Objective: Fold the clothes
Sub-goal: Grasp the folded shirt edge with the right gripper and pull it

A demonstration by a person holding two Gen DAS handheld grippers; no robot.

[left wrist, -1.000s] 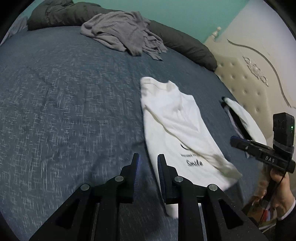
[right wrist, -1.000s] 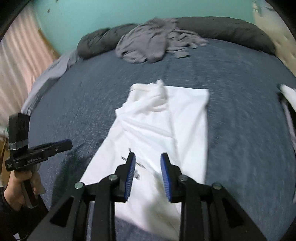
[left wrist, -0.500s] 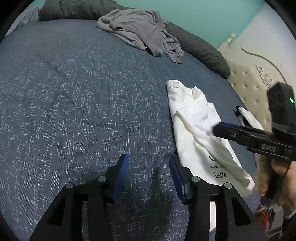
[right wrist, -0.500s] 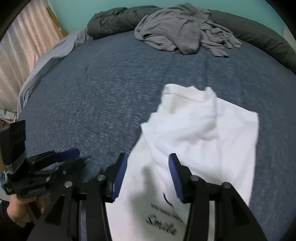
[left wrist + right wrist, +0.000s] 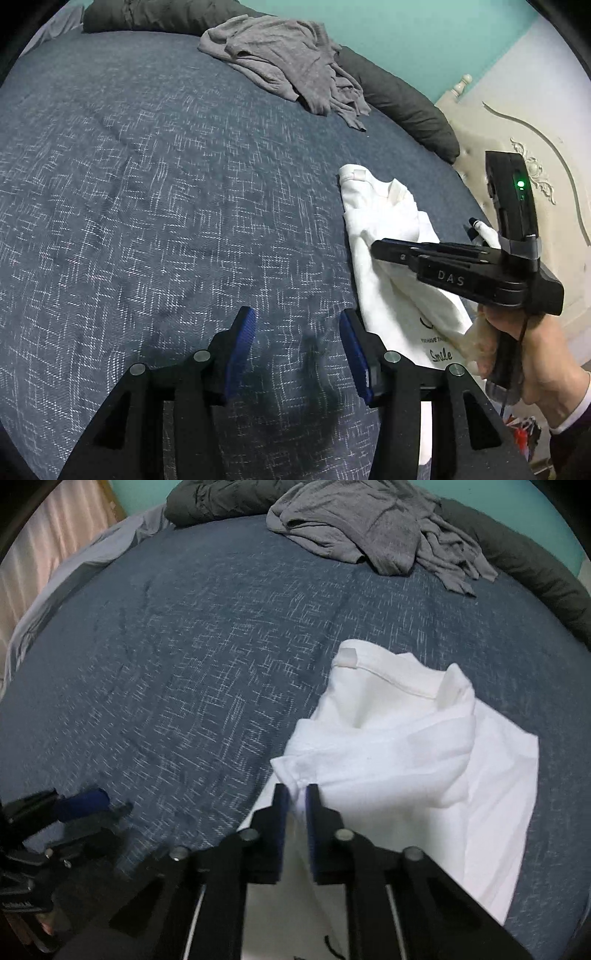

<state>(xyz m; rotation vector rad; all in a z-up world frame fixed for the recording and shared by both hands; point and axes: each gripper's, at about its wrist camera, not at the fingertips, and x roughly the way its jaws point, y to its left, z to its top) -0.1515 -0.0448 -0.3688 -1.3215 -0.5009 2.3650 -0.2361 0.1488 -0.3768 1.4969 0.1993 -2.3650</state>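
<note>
Two garments lie on the wide blue-grey bedspread (image 5: 147, 184) that fills most of both views. Along the top edge of each frame a dark grey bolster (image 5: 399, 99) curves round the bed, with a teal wall above it; in the left wrist view a cream tufted headboard (image 5: 517, 147) stands at the far right. The grey garment (image 5: 288, 62) sits crumpled in a heap at the top centre, partly resting against the bolster and well apart from the other piece.

The white T-shirt (image 5: 424, 746) lies lengthwise in the right half of my right wrist view, its collar end toward the upper middle and its printed end toward the bottom edge; in the left wrist view it runs down the right side, with the word "Smile" legible near the lower right. One layer is folded over along its left side and bunches up in the middle.

My right gripper (image 5: 297, 797) has its jaws pinched together on the left edge of that folded white layer, a small tuck of cloth squeezed between the blue pads (image 5: 281, 812). My left gripper (image 5: 297, 347) hangs over bare bedspread at the bottom centre of its view, jaws spread wide with nothing between them, just beside the shirt's left edge.
</note>
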